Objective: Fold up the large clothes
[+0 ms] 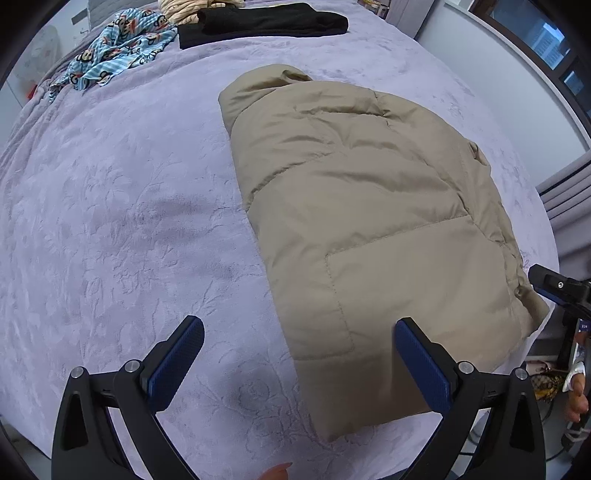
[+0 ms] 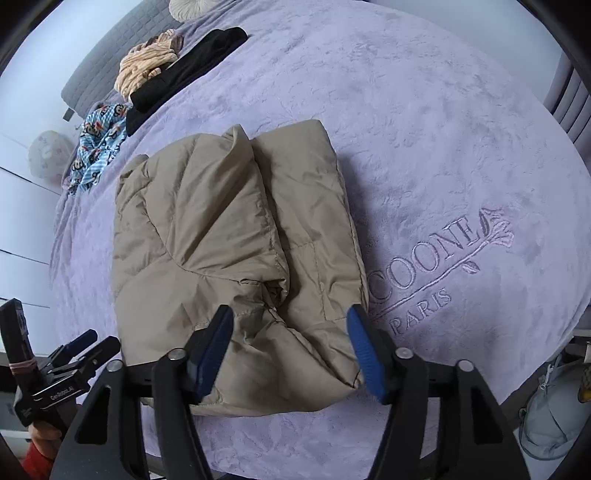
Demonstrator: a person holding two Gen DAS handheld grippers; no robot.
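A tan puffer jacket lies folded lengthwise on the lilac bedspread. My left gripper is open and empty above the jacket's near left corner, with its right finger over the fabric. In the right wrist view the jacket fills the middle. My right gripper is open, its fingers on either side of the jacket's near bunched end. I cannot tell whether they touch it. The left gripper shows at the lower left of that view, and the right gripper's tip shows at the right edge of the left wrist view.
A black folded garment, a blue cartoon-print cloth and a beige knit lie at the far end of the bed. The bedspread carries embroidered lettering right of the jacket. The bed edge is near me; bags sit on the floor.
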